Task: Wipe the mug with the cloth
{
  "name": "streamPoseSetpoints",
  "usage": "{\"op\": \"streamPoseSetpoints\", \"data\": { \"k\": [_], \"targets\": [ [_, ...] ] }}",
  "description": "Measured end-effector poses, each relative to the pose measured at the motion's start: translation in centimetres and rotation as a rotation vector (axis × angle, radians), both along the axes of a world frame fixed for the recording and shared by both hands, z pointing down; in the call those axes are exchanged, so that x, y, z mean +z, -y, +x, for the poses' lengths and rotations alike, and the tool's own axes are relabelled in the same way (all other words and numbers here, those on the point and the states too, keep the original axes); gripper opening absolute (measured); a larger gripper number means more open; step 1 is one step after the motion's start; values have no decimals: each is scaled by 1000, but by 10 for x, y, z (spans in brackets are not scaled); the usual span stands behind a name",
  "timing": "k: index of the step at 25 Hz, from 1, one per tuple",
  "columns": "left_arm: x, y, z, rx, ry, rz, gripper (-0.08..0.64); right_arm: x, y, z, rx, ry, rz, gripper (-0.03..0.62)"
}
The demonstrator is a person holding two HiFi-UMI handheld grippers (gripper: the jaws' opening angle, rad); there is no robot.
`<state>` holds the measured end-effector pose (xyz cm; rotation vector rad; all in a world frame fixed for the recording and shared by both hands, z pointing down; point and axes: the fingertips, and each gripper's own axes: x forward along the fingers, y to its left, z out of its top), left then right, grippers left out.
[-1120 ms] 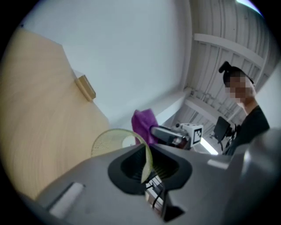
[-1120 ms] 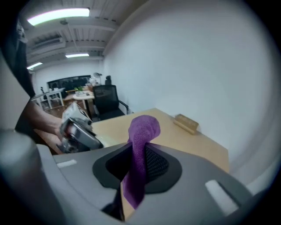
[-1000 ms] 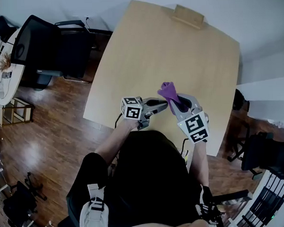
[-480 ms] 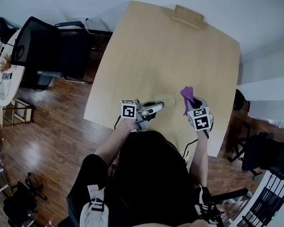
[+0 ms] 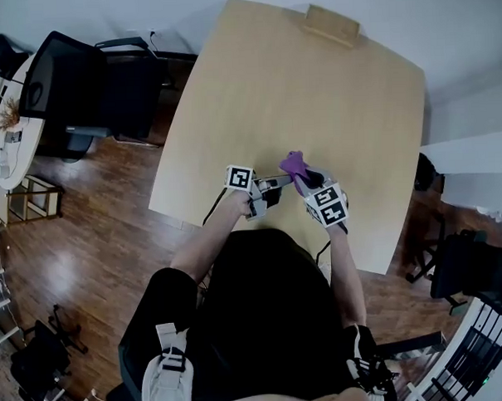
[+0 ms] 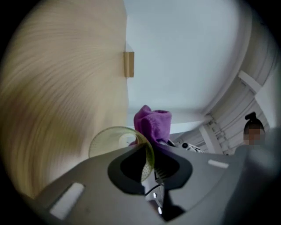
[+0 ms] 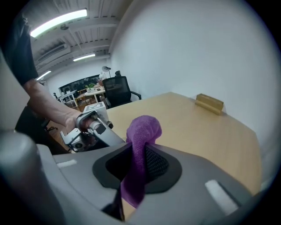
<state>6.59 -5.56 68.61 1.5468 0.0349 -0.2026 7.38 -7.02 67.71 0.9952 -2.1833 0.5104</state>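
Note:
My left gripper (image 6: 147,169) is shut on the rim of a translucent yellow-green mug (image 6: 115,141), which lies tilted with its mouth toward the camera. The purple cloth (image 6: 153,125) sits right at the mug's far side. My right gripper (image 7: 136,167) is shut on that cloth (image 7: 141,132), whose bunched top sticks up past the jaws. In the head view the left gripper (image 5: 273,184) and right gripper (image 5: 304,178) meet over the near part of the table (image 5: 313,93), with the cloth (image 5: 293,162) between them. The mug is hard to make out there.
A small wooden block (image 5: 332,24) lies at the table's far edge. A black office chair (image 5: 71,79) stands left of the table on the wooden floor. A white round table (image 5: 7,123) is at the far left and white furniture (image 5: 474,177) at the right.
The right gripper swung the cloth out to the right, then brought it back left up to the mug. The left gripper shifted slightly right.

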Motion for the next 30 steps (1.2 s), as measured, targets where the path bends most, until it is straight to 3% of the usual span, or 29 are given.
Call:
{"op": "streamPoseSetpoints", "data": {
  "k": [5,9,11,13,14,16,18,20,22,24,28,30],
  "targets": [
    [26,7,-5,-8,33,-20,65,35,11,0,19,11,-25,64],
    [27,12,-14,-53,13,12,156,53,24,0,50,36,-11,64],
    [31,10,-20,-44,66,113,208,53,31,0,60,40,5,64],
    [41,4,-28,-22,179,273,242,53,37,-3,53,35,13,64],
    [46,2,-33,-17,247,356,241,53,39,-5,50,32,14,64],
    [49,-1,-40,-13,354,487,162,55,45,-7,55,34,9,64],
    [49,-4,-38,-8,420,566,98,56,49,-6,74,44,2,64],
    [48,-5,-33,-5,465,617,101,56,51,-7,85,47,-4,64],
    [47,-6,-29,-1,491,655,101,55,53,-8,89,50,-9,66],
    [45,-6,-28,-7,485,674,49,53,54,-8,100,67,-16,64],
    [39,-1,-29,-21,469,701,34,37,51,11,167,128,-21,66],
    [32,-1,-32,-6,485,765,34,16,48,20,214,165,-21,64]
  ]
}}
